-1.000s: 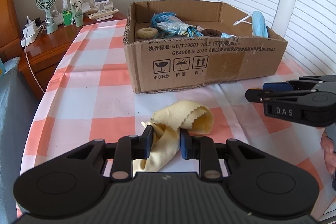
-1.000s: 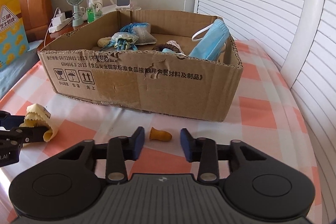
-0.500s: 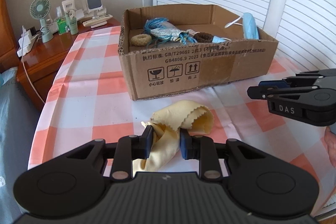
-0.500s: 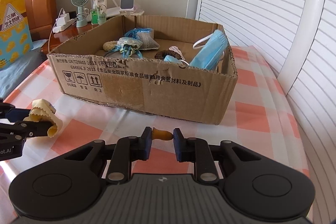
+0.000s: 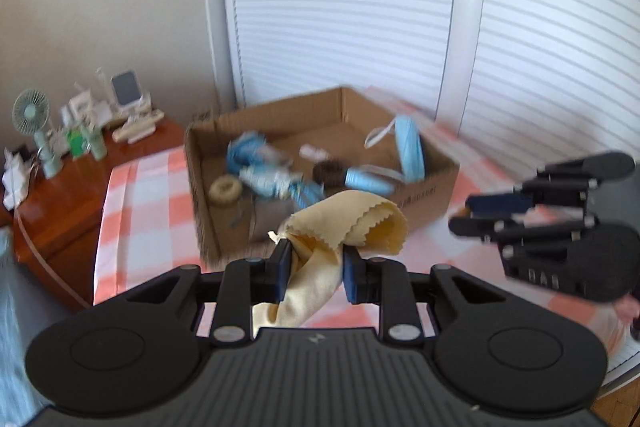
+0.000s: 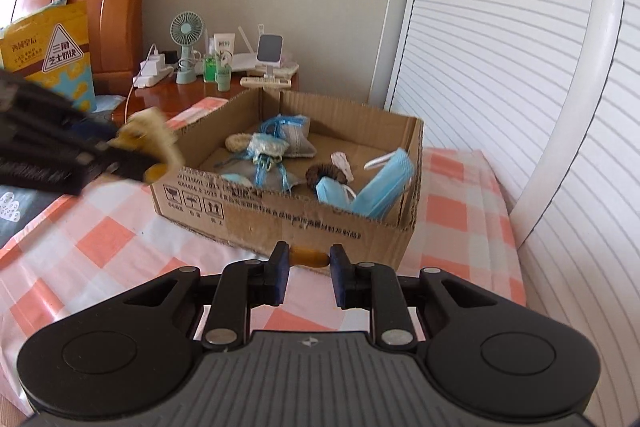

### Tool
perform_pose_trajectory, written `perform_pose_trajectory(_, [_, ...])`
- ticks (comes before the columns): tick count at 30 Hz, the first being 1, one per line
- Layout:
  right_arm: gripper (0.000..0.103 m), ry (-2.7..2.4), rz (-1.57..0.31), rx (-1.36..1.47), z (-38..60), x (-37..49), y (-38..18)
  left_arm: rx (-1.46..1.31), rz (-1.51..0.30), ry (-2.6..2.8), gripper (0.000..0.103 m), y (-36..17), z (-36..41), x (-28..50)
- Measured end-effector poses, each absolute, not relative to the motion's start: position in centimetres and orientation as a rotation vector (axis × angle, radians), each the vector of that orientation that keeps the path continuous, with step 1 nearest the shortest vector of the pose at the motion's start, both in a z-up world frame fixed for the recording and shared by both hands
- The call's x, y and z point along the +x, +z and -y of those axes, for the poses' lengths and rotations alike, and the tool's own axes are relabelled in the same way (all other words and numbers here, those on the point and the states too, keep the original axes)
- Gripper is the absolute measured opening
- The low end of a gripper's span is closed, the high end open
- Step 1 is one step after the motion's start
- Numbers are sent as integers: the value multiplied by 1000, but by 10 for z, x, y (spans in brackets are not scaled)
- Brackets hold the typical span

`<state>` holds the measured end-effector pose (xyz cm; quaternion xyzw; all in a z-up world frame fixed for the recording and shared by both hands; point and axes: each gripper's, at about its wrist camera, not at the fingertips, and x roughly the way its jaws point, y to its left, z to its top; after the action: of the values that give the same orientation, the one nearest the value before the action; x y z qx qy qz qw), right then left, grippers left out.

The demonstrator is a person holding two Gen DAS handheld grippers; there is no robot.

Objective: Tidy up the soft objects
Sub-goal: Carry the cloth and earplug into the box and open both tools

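My left gripper (image 5: 313, 263) is clamped on the yellow cloth (image 5: 346, 223), held in the air just before the cardboard box (image 6: 280, 223). My right gripper (image 6: 306, 263) pinches one small orange rubbery piece (image 6: 309, 258) between its fingertips, near the box's front wall, above the checked tablecloth (image 6: 100, 239). Mostly done, I judge — the box already holds two blue face masks (image 6: 384, 183), tasselled sachets (two or three, hard to tell), one brown hair tie (image 6: 326, 174) and one beige one. Left to do: drop in these two carried items — nothing else loose that I can see.
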<state>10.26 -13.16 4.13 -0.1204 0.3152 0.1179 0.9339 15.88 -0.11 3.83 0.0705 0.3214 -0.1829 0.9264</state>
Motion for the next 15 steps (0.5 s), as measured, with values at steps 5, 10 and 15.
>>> perform_pose_trajectory(5, [26, 238, -621, -254, 134, 104, 55, 180, -628, -383, 25, 48, 27, 210])
perform_pose_trajectory(10, [26, 222, -597, -264, 137, 111, 64, 183, -577, -354, 96, 50, 45, 254])
perform_pose_trajectory(15, [26, 214, -593, -259, 140, 123, 68, 195, -510, -281, 99, 45, 43, 256])
